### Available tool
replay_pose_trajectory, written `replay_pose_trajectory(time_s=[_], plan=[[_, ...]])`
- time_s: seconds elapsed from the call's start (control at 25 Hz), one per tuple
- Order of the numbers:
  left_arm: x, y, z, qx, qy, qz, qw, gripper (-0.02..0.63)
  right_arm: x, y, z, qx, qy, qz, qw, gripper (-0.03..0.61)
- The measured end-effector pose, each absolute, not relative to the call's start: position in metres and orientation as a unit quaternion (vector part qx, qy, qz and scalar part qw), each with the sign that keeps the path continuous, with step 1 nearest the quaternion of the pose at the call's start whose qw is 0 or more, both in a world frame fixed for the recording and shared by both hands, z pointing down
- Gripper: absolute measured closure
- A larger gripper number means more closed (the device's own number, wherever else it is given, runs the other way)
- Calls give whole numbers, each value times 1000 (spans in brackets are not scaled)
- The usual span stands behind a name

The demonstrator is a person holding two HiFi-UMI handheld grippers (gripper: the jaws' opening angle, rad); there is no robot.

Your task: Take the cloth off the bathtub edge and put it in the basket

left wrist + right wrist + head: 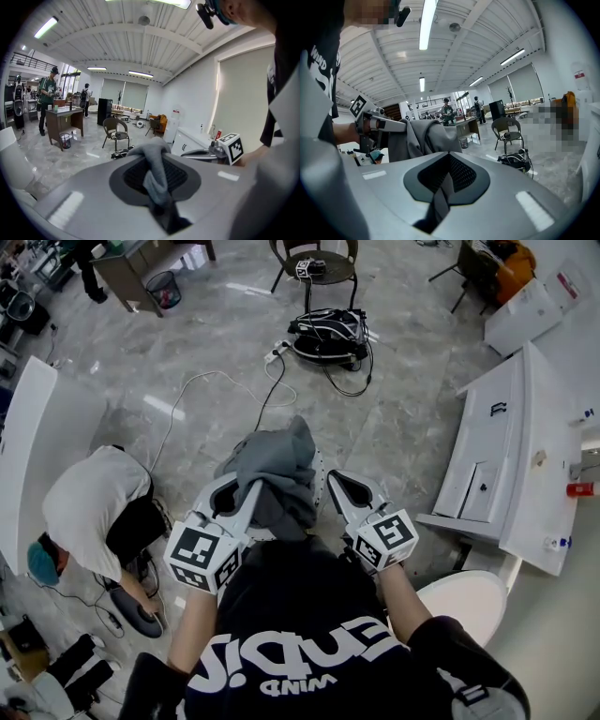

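A grey cloth hangs bunched from my left gripper, which is shut on it. In the left gripper view a fold of the cloth runs down between the jaws of that gripper. My right gripper is level with it just to the right, shut with nothing in it; its jaws meet in the right gripper view. That view also shows the cloth draped from the left gripper. A white perforated edge, seemingly the basket, peeks out beside the cloth.
A person in a white shirt crouches on the floor at the left. White cabinet panels stand at the right, with a round white fixture below them. A black device with cables and a chair lie ahead.
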State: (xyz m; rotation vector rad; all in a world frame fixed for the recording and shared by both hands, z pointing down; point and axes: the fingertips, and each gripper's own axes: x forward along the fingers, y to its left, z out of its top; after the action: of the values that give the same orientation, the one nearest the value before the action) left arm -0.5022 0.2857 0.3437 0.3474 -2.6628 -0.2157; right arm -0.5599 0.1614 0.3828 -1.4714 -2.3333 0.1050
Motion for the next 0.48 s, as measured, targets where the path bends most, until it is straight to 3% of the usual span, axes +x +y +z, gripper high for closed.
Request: replay_pose_trajectory(time_s=[0.48], plan=[[-508, 288, 397, 173, -946, -93, 260, 568, -564, 171, 409, -498, -841, 25, 211, 569]])
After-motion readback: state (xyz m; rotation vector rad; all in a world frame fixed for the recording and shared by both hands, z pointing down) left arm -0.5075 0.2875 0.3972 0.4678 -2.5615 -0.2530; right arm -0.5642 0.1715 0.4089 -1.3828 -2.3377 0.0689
